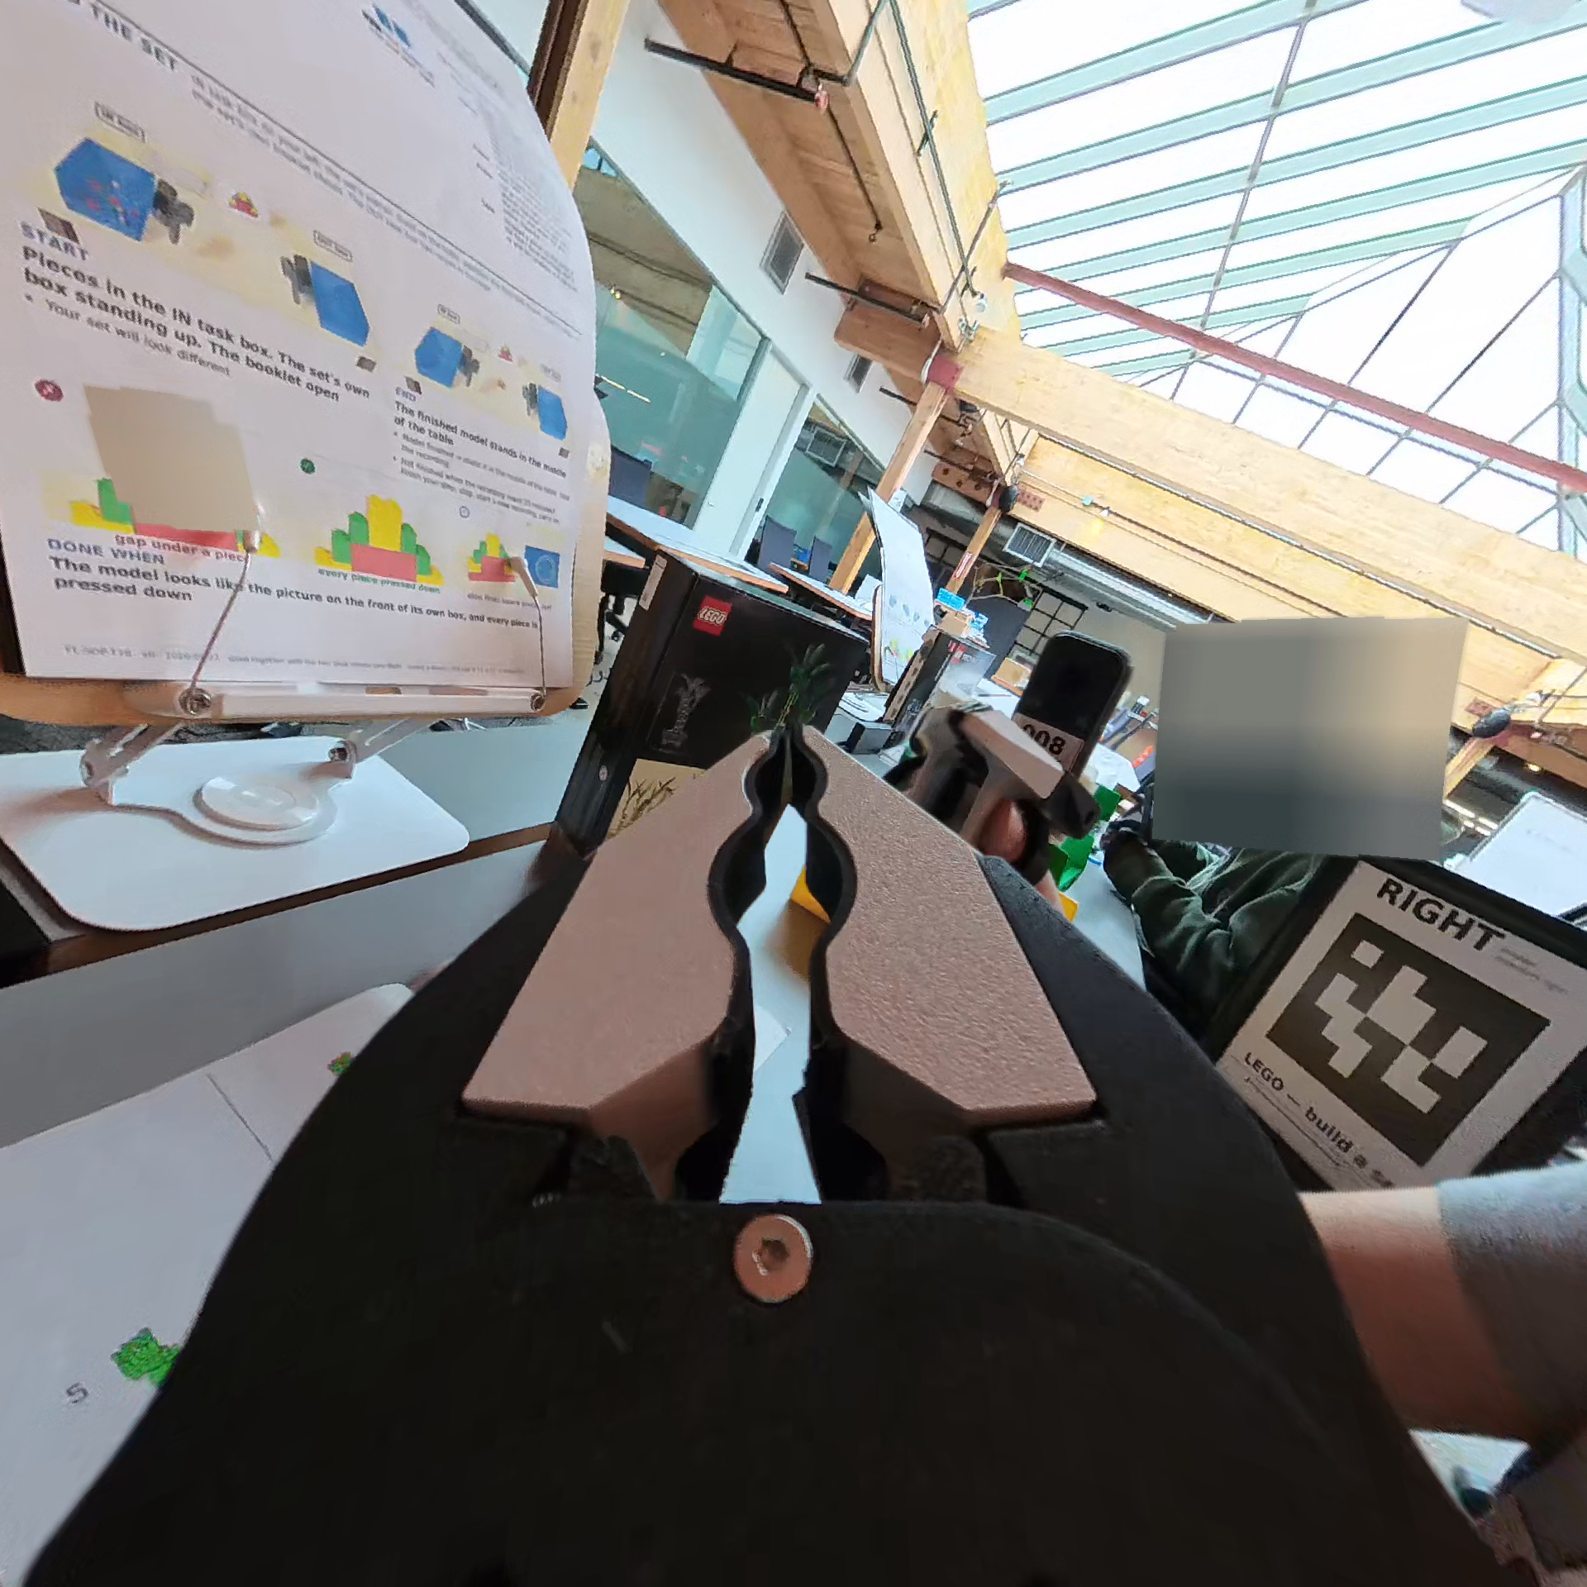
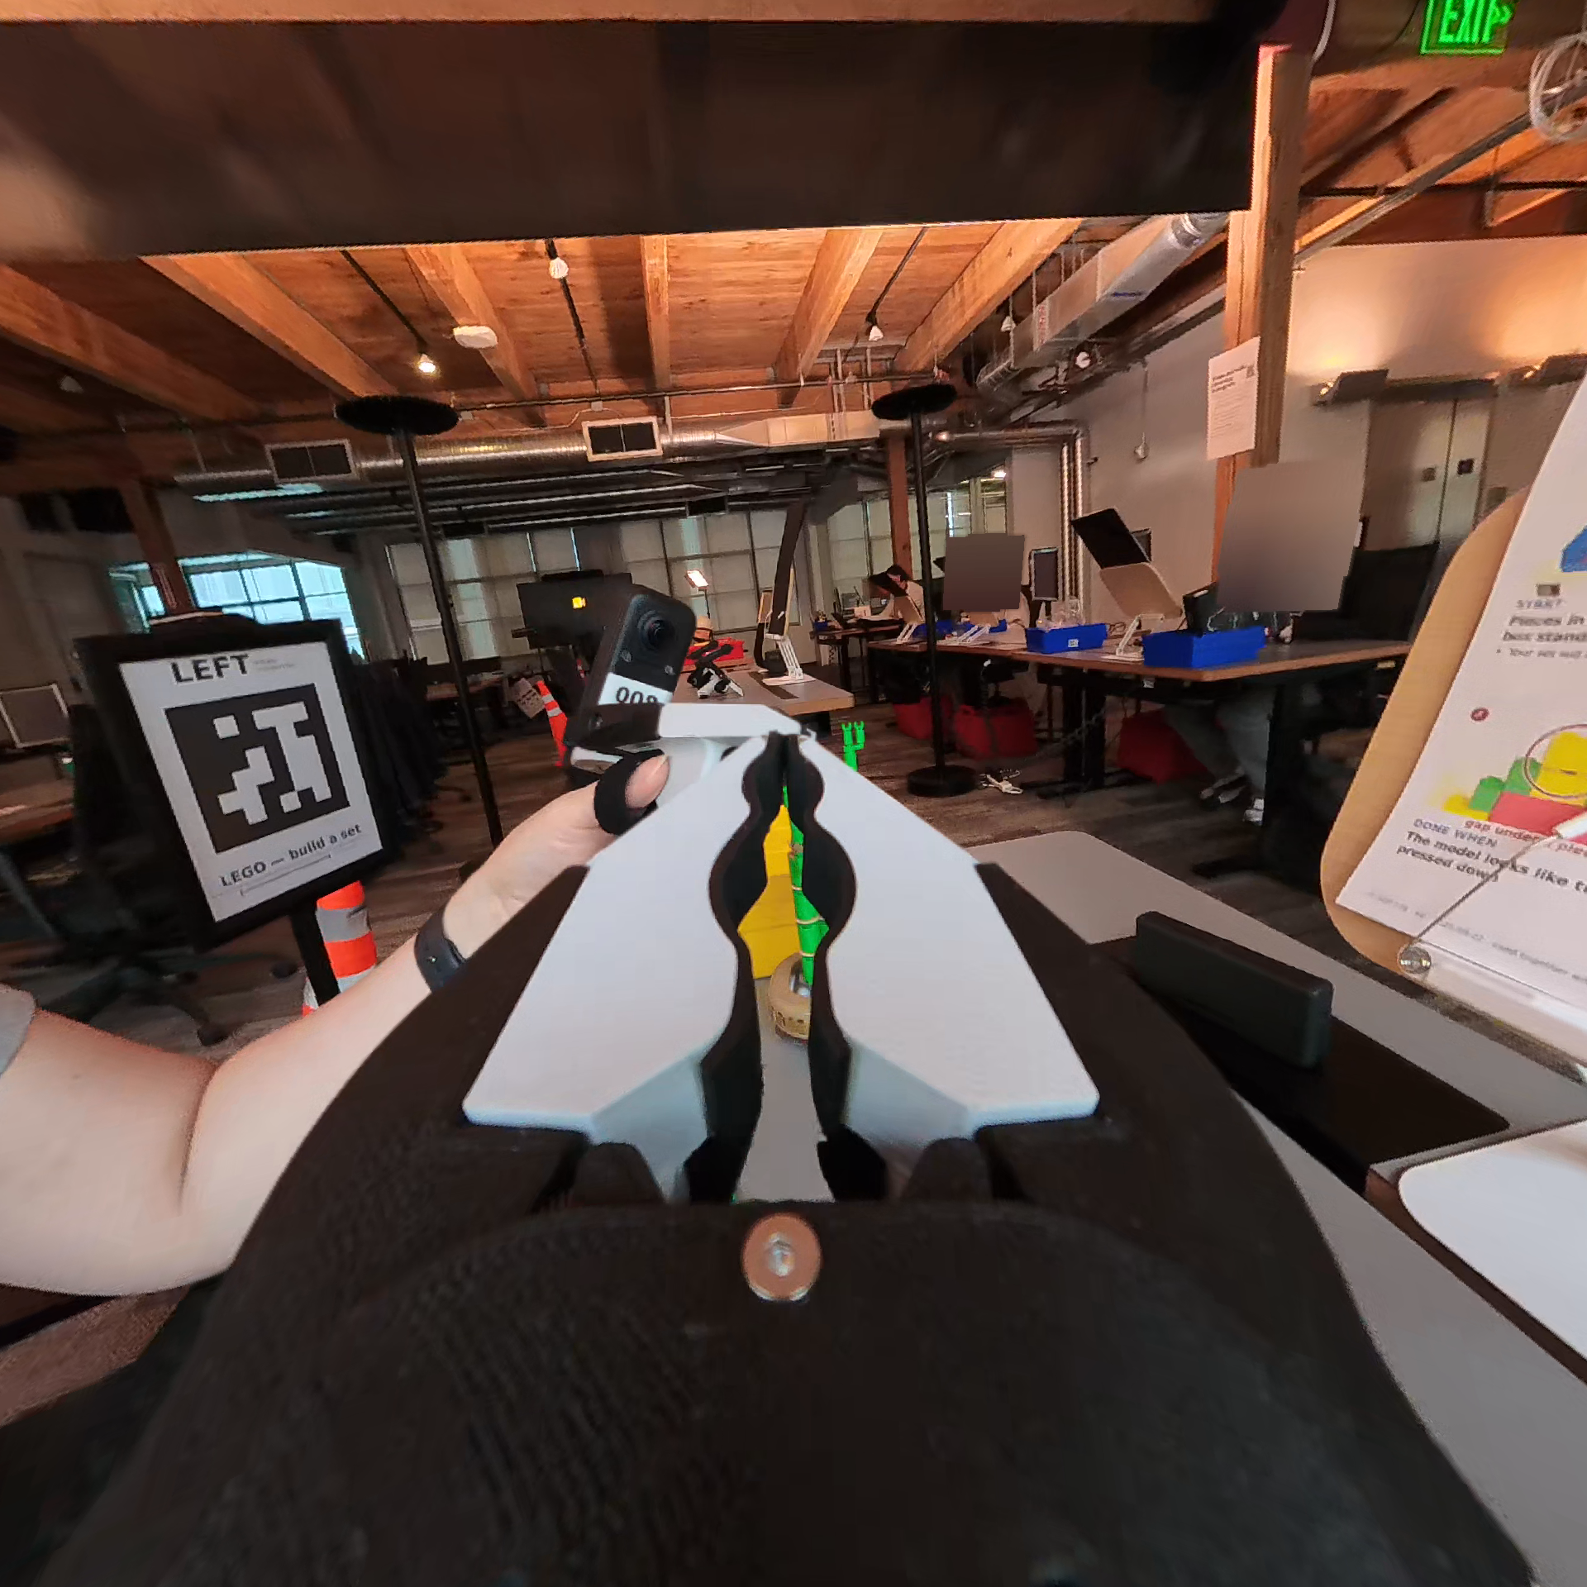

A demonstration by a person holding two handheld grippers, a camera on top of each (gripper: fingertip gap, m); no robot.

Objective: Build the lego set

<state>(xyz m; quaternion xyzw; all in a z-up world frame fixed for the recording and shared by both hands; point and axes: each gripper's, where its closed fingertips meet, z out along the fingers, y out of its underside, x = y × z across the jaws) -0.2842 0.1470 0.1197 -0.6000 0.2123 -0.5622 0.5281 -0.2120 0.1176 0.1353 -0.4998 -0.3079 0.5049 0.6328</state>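
My left gripper point(image 1: 786, 756) has tan fingers closed at the tips, with a thin green sliver pinched between them. A yellow piece point(image 1: 810, 893) shows through the gap behind. My right gripper point(image 2: 783, 749) has white fingers closed on a green stalk point(image 2: 805, 902) that runs up between them. A yellow block point(image 2: 767, 910) and a round tan piece point(image 2: 790, 996) sit on the table beneath it. The two grippers meet almost tip to tip: the right one shows in the left wrist view point(image 1: 1000, 773), and the left one in the right wrist view point(image 2: 700, 743). A small green piece point(image 2: 850, 744) sticks up beyond the tips.
An instruction sheet point(image 1: 283, 361) stands on a white stand point(image 1: 249, 816) at the left. The black set box point(image 1: 713, 678) stands behind the grippers. An open booklet point(image 1: 129, 1202) lies at the near left. Marker boards point(image 1: 1408, 1022) point(image 2: 249, 764) stand at the table's ends. A black bar point(image 2: 1228, 988) lies at the right. The tips of one gripper are about 9 cm away from the tips of the other.
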